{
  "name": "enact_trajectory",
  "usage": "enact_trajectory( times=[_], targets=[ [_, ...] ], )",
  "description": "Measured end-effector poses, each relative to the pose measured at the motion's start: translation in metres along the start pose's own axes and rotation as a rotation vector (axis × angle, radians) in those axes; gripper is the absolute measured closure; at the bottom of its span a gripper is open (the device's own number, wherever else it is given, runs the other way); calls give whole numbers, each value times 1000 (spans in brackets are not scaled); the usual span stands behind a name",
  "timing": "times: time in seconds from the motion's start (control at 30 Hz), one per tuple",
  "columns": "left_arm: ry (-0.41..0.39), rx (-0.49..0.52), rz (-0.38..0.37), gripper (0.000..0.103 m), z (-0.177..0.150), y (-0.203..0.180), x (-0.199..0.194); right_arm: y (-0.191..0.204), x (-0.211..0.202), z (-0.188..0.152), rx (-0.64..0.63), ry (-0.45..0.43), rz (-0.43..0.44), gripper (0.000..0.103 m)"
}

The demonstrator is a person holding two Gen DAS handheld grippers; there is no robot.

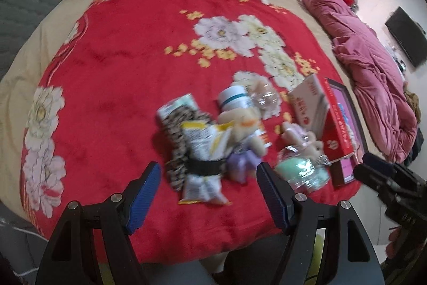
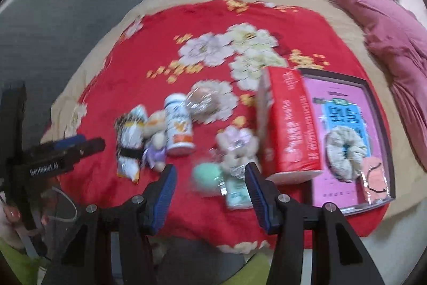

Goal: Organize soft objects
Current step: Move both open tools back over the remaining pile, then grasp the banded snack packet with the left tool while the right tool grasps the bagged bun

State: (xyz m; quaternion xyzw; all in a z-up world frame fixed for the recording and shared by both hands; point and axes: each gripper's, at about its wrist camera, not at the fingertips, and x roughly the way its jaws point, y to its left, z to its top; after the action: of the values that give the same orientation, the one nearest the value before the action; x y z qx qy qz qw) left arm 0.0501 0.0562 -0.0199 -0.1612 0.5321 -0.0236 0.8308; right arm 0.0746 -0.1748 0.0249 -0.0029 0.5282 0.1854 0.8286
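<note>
Both grippers, left gripper and right gripper, parted and empty above red floral blanket; plush bear beside tray: approach bear squarely, clearing bottle

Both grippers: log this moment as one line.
left gripper: open, empty | right gripper: open, empty | cream scrunchie: on pink tray | plush toys: on red blanket
</note>
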Motion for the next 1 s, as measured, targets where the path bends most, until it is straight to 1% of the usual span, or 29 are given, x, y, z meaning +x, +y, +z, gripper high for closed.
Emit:
enact_trajectory(
  times=[0.07,0.2,0.53,0.63,0.7,0.8,0.87,1.0],
  targets=[
    [7,-11,-1,28,-4,8,1,12,10,-3,-15,27,19,51],
    [18,-27,-3,28,-9,20,3,27,18,-7,-41,47,34,51],
    [77,-41,-5,28,-23,26,24,39,28,-4,-79,68,54,51],
    [97,-38,-6,28,-26,22,33,45,37,5,-95,78,44,51],
    [101,-36,-8,28,-26,17,38,49,43,11,-100,70,52,51],
    [106,-18,-24,28,-24,6,45,48,56,25,-106,69,22,51],
    [112,-12,-33,28,-21,1,53,42,66,36,-82,79,15,51],
    [114,-33,-36,28,-17,-1,66,27,90,62,-29,85,0,51]
  ],
)
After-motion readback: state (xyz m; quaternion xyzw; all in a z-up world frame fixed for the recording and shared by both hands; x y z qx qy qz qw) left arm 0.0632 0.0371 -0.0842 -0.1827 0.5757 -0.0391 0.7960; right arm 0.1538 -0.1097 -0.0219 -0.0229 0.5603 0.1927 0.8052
